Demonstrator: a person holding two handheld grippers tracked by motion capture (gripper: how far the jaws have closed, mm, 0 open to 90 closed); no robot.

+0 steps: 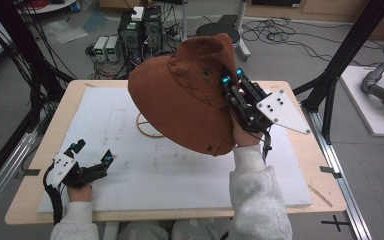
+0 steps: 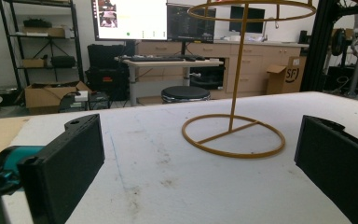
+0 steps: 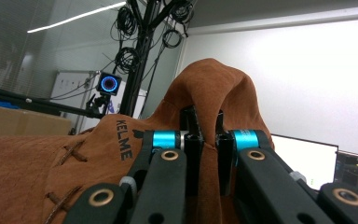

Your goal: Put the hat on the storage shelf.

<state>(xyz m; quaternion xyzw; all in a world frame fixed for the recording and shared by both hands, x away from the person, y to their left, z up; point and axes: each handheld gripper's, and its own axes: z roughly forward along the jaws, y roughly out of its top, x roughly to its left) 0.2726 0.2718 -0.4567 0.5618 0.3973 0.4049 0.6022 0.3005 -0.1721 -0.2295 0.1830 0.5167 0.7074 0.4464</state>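
R gripper [image 1: 231,76] pinches hat [image 1: 185,100] above wire stand [image 2: 233,135]; L gripper [image 1: 94,152] open.

Grey floor [image 1: 300,55] all around, strewn with black cables [image 1: 275,32]. Computer towers [image 1: 140,30] sit behind the counter [image 1: 40,135], a round black stool [image 2: 185,93] close by. Further back, a lit wall screen [image 2: 129,18], wooden cabinets [image 2: 242,65], dark shelving [image 2: 37,42], cardboard boxes [image 2: 46,95].
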